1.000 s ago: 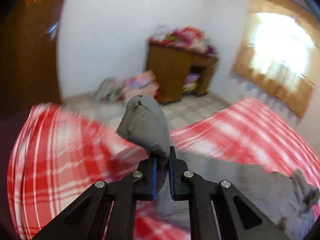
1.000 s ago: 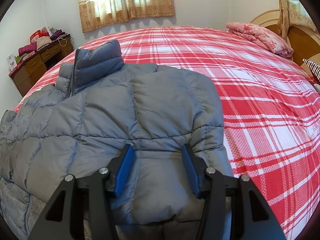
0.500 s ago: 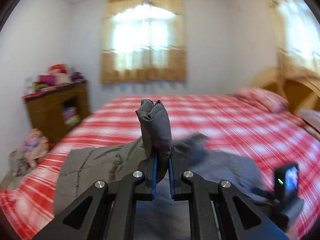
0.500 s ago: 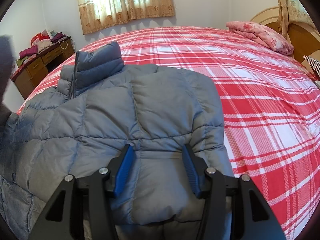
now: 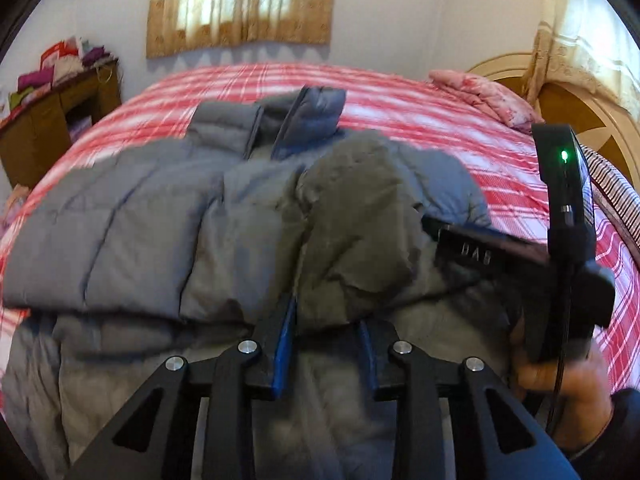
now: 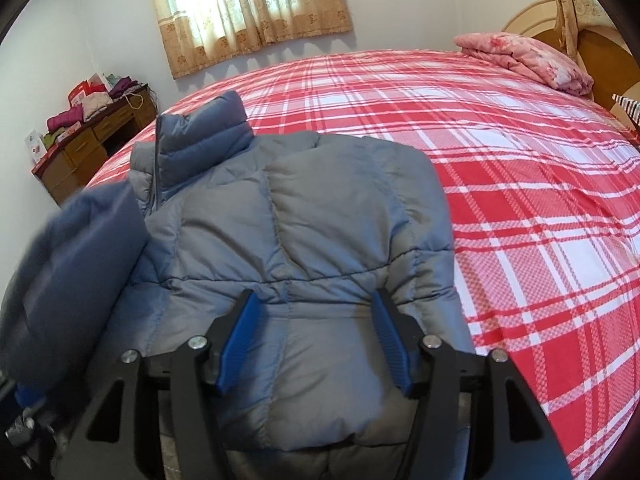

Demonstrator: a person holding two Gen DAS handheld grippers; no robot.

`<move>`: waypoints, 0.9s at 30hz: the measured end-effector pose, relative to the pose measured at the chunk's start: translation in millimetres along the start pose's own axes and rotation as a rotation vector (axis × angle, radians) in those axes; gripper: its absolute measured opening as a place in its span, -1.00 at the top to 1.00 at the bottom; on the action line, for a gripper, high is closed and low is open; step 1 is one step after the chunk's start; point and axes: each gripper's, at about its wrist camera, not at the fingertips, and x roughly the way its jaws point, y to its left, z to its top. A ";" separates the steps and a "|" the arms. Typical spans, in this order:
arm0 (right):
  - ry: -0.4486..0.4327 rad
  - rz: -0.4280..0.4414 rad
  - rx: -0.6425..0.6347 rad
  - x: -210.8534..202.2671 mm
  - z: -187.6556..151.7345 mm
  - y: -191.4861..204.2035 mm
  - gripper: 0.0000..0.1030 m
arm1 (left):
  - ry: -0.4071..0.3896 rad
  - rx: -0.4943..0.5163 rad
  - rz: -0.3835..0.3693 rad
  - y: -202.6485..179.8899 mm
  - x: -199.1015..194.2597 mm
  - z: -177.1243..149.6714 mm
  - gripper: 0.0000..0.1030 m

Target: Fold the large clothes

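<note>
Grey puffer jacket (image 6: 304, 240) lying on the red plaid bed (image 6: 520, 208), both grippers over it.

The left gripper (image 5: 326, 320) is opening; a bunched grey sleeve (image 5: 356, 232) sits between its blue pads, looking freed on the right side, though blur makes contact on the left hard to judge. The right gripper (image 6: 316, 320) is also opening, its pads straddling the jacket's lower part without squeezing. Raised letters on the right gripper's body appear mirrored, roughly "DAS", not surely readable. The jacket's near hem is cut off by the lower edge. A hand (image 5: 568, 380) grips the right handle.
</note>
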 end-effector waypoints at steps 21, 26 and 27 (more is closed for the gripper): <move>0.130 0.262 -0.001 -31.0 -21.2 66.7 0.47 | -0.143 -0.122 0.127 68.1 -83.8 -30.5 -0.14; 0.115 0.170 -0.021 -37.4 -34.6 49.5 0.16 | -0.172 -0.175 0.218 100.7 -84.6 -4.5 -0.14; 0.116 0.149 -0.027 -36.0 -35.0 46.3 0.02 | -0.159 -0.184 0.232 104.8 -80.0 0.2 -0.14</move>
